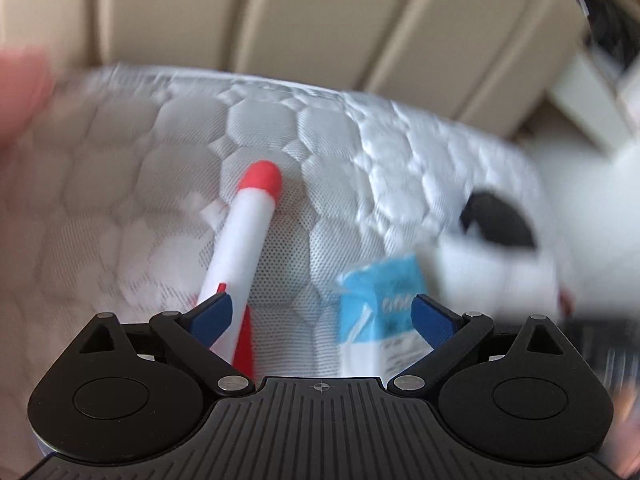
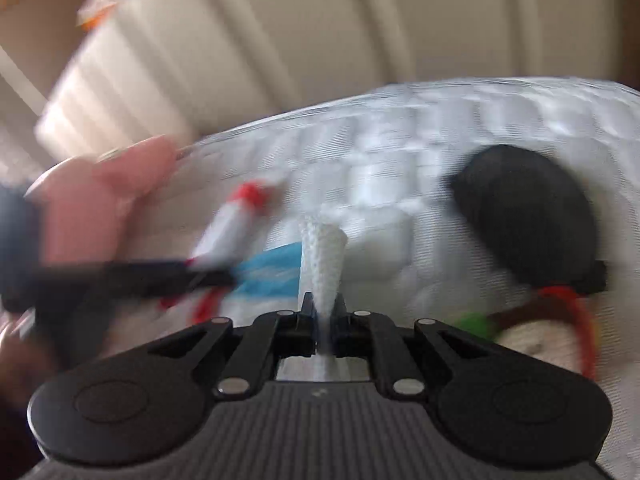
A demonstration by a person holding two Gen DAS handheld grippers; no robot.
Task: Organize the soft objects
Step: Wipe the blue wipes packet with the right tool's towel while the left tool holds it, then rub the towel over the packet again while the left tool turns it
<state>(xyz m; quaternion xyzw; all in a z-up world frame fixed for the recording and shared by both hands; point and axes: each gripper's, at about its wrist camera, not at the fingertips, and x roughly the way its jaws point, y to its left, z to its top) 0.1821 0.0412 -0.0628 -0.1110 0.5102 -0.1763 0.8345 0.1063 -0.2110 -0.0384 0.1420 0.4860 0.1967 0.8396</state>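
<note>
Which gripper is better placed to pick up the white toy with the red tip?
Left. The left gripper is open with the white toy with the red tip by its finger. The right gripper already pinches a white mesh piece.

Both wrist views look low and close across one quilted mattress [image 1: 168,184]; headboard [image 1: 320,16] behind.

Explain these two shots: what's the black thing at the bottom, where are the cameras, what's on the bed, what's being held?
No robot here: a person carries a handheld gripper in each hand, and a fisheye camera on each looks forward along its jaws.

Left-hand view: the left gripper, jaws wide open, hovers over a white quilted mattress with a white plush tube with a red tip and a blue and white packet.

Right-hand view: the right gripper is shut on a white mesh fabric strip. A black oval pad lies to the right. Both pictures are motion-blurred, so finer detail is unclear.
</note>
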